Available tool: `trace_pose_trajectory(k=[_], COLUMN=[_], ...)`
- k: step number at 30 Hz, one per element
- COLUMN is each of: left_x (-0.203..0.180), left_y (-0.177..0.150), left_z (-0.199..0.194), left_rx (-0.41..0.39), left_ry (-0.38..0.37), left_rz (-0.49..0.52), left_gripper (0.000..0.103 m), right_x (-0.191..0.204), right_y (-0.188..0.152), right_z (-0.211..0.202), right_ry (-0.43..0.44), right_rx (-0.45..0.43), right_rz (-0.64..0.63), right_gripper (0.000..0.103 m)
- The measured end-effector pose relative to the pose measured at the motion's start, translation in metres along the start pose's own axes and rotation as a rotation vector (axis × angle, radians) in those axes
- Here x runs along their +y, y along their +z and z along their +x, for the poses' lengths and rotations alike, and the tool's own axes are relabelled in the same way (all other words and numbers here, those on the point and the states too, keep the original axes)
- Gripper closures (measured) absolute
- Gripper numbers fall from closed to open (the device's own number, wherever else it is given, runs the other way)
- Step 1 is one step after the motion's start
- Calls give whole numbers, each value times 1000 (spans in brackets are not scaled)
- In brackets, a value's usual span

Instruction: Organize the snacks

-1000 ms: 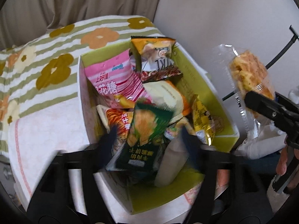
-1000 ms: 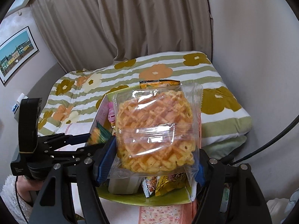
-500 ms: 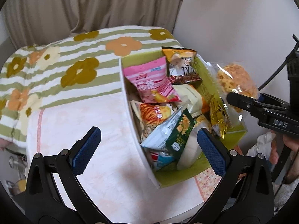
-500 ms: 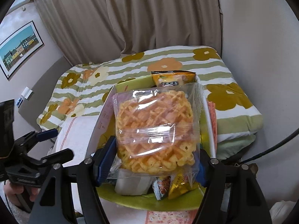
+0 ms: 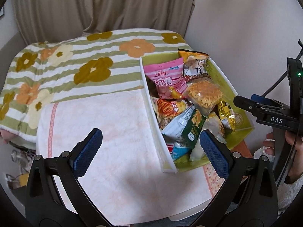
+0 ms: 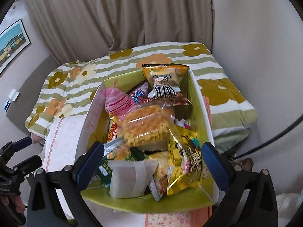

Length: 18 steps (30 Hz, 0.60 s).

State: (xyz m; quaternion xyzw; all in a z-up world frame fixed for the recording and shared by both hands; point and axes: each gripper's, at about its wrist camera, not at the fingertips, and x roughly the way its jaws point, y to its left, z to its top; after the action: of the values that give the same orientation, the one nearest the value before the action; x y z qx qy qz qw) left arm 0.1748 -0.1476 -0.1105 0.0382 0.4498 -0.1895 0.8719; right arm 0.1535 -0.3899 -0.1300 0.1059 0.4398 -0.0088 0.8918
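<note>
A clear packet of waffle snacks (image 6: 145,126) lies loose on top of the pile in the green-lined box (image 6: 197,102); in the left wrist view the packet (image 5: 204,94) rests between a pink bag (image 5: 166,79) and a gold bag (image 5: 226,115). My right gripper (image 6: 152,145) hovers above the box's near end. Its jaws are opening, wide apart, and no pad touches the packet. My left gripper (image 5: 151,134) stands open over the pink cloth (image 5: 106,113) by the box's left wall (image 5: 149,94), holding nothing.
The box is crammed with several snack bags, a tall yellow one (image 6: 164,75) upright at the far end. A striped flowered blanket (image 5: 75,62) lies behind the cloth. Curtains and a wall stand close behind. A hand (image 5: 291,140) holds the right tool.
The right gripper let go of the waffle packet, which dropped onto the snacks in the box. The left gripper opened wide and drew back left, away from the box, over the cloth.
</note>
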Motion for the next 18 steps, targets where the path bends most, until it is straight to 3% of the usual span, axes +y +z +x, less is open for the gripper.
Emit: trace_pose_trajectory(k=[8,18], left_x=[1,12], left_y=[-6,-32], left_z=[-44,-154], left_rx=[-60,-281], left_ry=[21,133], left_rz=[-7,-44], left_gripper=[1,1], right_x=[21,74], right_y=[3,-23], right_z=[-59,-155], right_ry=[-3,-54], right_rx=[-113,-292], right_rz=[-23,-95], right_gripper=[1,1])
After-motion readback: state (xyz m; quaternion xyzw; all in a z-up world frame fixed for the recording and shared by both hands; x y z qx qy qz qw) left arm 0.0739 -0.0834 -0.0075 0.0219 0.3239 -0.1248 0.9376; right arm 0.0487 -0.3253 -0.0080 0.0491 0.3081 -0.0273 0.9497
